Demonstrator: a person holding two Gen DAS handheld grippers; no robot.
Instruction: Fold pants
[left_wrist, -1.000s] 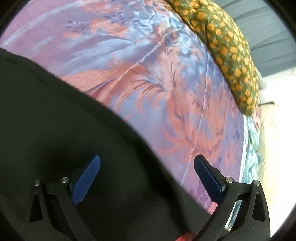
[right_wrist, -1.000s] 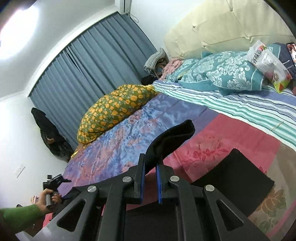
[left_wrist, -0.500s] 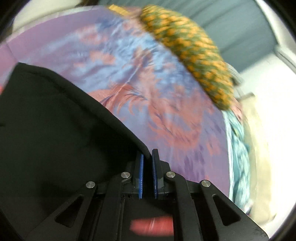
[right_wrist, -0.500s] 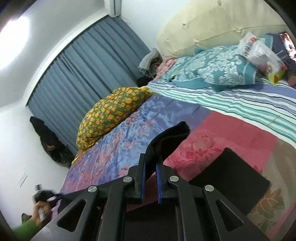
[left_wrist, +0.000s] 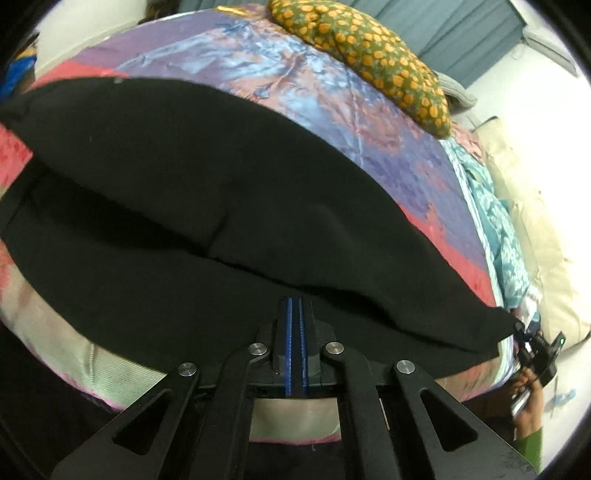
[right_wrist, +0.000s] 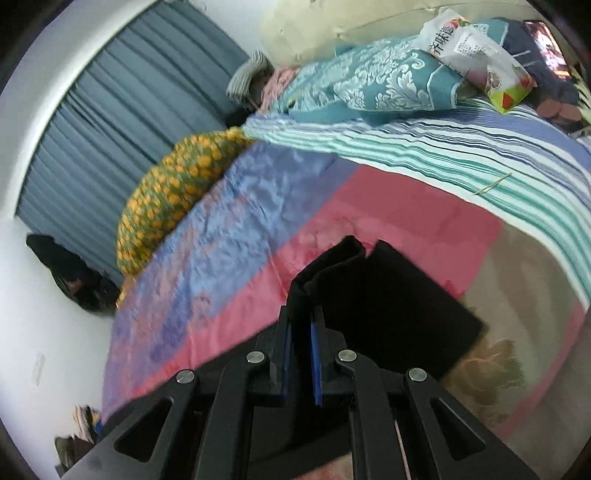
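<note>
On the bed's patchwork quilt (right_wrist: 388, 221), the black pants (left_wrist: 221, 192) lie partly lifted; the left gripper (left_wrist: 295, 306) and right gripper (right_wrist: 301, 325) each have jaws clamped on the fabric's edge.

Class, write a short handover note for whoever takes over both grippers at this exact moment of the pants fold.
Left gripper: shut on the edge of the black pants.
Right gripper: shut on a bunched end of the pants, lifted above the bed quilt.
Done: both ends gripped; the cloth hangs stretched between the grippers, part of it resting on the quilt.
Left: lay this fold down, smooth it, release, finish folding.
</note>
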